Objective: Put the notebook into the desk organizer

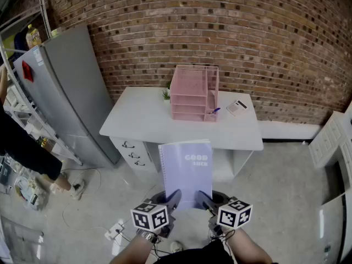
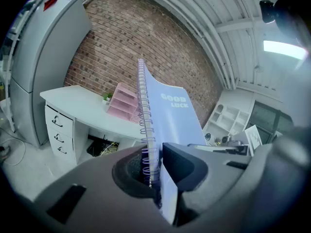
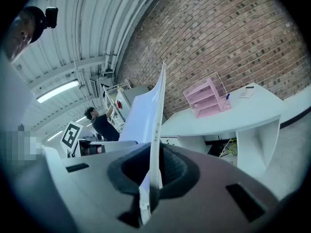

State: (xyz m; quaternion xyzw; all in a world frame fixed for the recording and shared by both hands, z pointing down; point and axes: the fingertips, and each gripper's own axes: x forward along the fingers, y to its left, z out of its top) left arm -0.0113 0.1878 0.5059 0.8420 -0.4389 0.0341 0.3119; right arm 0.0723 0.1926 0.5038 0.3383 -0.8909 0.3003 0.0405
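- The left gripper (image 1: pixel 174 197) is clamped on the near corner of the notebook (image 1: pixel 186 166), on its spiral-bound side.
- The right gripper (image 1: pixel 202 198) pinches the other near corner, on the open-page side.
- The notebook is held in the air between them, cover up, short of the front edge of the white desk (image 1: pixel 137 120).
- The pink desk organizer (image 1: pixel 190 95) stands at the desk's back edge, by the brick wall (image 1: pixel 247 37).
- A calculator (image 1: pixel 237 108) lies near the back right corner.
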